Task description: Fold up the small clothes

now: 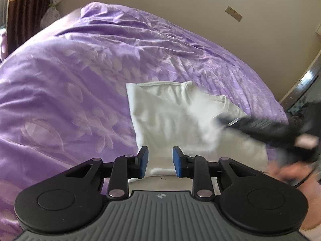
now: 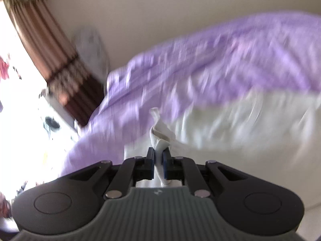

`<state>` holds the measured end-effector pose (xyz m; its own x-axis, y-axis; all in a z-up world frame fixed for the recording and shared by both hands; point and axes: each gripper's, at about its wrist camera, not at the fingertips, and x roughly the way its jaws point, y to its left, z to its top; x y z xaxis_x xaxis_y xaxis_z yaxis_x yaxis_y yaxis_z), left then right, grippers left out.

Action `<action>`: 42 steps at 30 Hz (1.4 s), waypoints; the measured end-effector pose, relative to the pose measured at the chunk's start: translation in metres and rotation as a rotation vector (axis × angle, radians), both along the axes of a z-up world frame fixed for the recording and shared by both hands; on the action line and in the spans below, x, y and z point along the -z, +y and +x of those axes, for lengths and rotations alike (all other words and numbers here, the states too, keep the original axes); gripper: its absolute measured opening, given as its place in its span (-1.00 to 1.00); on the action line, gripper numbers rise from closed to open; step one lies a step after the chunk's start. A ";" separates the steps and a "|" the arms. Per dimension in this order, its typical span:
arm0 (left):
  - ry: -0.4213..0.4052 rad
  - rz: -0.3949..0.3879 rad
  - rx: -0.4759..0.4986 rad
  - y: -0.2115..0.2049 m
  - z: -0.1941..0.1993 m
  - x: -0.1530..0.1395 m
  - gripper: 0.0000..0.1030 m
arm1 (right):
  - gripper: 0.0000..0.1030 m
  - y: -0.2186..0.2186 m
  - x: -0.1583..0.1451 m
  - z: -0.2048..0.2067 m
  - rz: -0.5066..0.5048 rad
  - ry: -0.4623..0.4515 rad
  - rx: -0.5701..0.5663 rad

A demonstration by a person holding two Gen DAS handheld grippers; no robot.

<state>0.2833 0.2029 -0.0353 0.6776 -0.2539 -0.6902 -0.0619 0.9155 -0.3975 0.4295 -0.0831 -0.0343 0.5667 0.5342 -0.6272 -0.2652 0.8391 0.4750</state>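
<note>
From the left wrist camera we see our left tongs (image 1: 160, 161) with the two blue pads apart and nothing squeezed between them. The white shirt (image 1: 170, 116) lies flat on the purple blanket (image 1: 70, 80), right in front of these tongs and reaching a bit to their right. Our right tongs (image 1: 222, 120) come in from the right as a dark blur over the shirt.

From the right wrist camera our right tongs (image 2: 158, 158) are pinched together on a bunched bit of the white shirt (image 2: 240, 124). The rest of the shirt spreads ahead and to the right. The purple blanket (image 2: 200, 60) lies beyond the shirt, all blurry.
</note>
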 end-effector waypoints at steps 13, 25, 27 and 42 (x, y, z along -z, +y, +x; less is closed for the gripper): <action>0.033 -0.217 0.002 0.006 0.038 0.030 -0.20 | -0.17 0.027 0.057 -0.024 -0.136 0.088 -0.193; 0.138 -0.157 -0.062 -0.024 0.092 0.081 -0.18 | 0.11 -0.190 0.027 -0.040 -0.386 0.080 0.061; 0.122 -0.116 -0.052 -0.032 0.094 0.081 -0.90 | 0.18 -0.226 0.030 -0.044 -0.416 0.097 0.113; -0.211 0.000 0.152 -0.118 0.099 -0.087 -0.95 | 0.18 -0.252 0.091 -0.030 -0.674 0.029 -0.032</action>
<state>0.3820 0.0849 0.0520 0.7606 -0.3640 -0.5376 0.1606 0.9078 -0.3873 0.3993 -0.3348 -0.1253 0.5351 0.0371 -0.8440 -0.2900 0.9464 -0.1423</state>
